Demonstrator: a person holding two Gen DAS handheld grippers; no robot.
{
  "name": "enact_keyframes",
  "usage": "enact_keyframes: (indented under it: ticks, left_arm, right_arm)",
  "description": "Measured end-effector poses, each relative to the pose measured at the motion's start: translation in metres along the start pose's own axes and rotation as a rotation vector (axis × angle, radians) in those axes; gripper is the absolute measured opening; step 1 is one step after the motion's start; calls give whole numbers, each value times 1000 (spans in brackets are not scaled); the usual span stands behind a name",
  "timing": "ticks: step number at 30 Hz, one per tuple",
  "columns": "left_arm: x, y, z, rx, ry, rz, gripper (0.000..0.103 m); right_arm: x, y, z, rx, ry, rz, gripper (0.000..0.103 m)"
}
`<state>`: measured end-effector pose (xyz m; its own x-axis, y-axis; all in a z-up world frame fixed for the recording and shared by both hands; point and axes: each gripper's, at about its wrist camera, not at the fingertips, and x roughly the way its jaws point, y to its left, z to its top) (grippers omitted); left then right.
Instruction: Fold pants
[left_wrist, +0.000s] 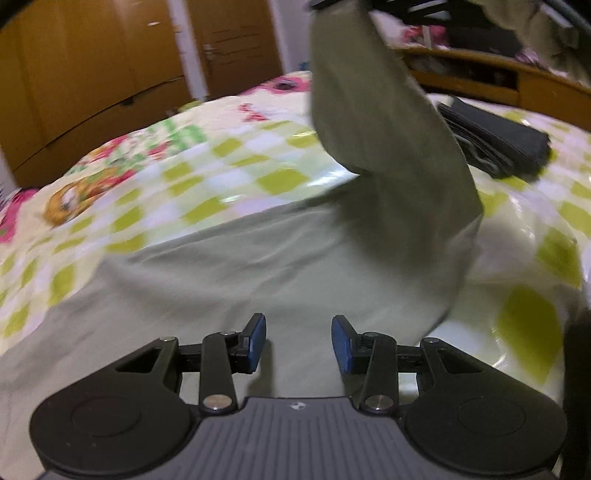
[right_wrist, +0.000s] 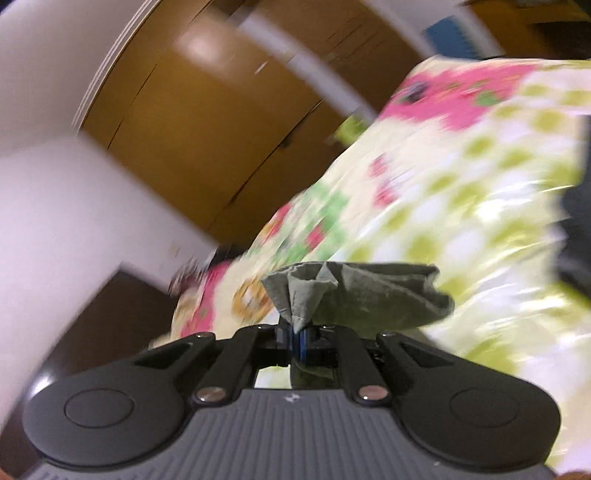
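Observation:
Pale olive-green pants (left_wrist: 229, 273) lie spread on the bed in the left wrist view. One leg (left_wrist: 376, 110) rises from the bed to the top of that view, where the right gripper (left_wrist: 384, 5) holds it. My left gripper (left_wrist: 298, 341) is open and empty, hovering just above the flat part of the pants. In the right wrist view my right gripper (right_wrist: 297, 341) is shut on a bunched end of the pants (right_wrist: 354, 291), held up above the bed. Both views are motion blurred.
The bed has a glossy floral and green-checked cover (left_wrist: 192, 162). A dark folded garment (left_wrist: 495, 136) lies at the bed's far right. A wooden wardrobe (left_wrist: 85, 70) stands beyond the bed at left, and a wooden headboard shelf (left_wrist: 480, 66) at far right.

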<state>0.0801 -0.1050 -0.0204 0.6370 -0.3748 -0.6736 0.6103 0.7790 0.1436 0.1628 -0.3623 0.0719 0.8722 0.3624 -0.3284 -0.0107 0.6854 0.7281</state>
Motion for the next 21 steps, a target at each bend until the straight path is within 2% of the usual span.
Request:
enact_keyframes:
  ticks: [6,12,17,19,21]
  left_arm:
    - [-37,60,-31,-115,-26,95,54]
    - [-70,111,-74,-220,5,165,54]
    - [-89,138,-103,-290,11,203,54]
    - [-93,145,-111,-313,9,212,54]
    - [-97,151,-119,-335,9,218,55]
  right_arm:
    - [95,88,-59,-137,198,91,5]
    - [171,152,-124,-225,359,143,5]
    - [214,200,-197,-395,503,156,5]
    - [218,214,-226,-440,555,158,5]
    - [226,223,-248,-495,578,149,5]
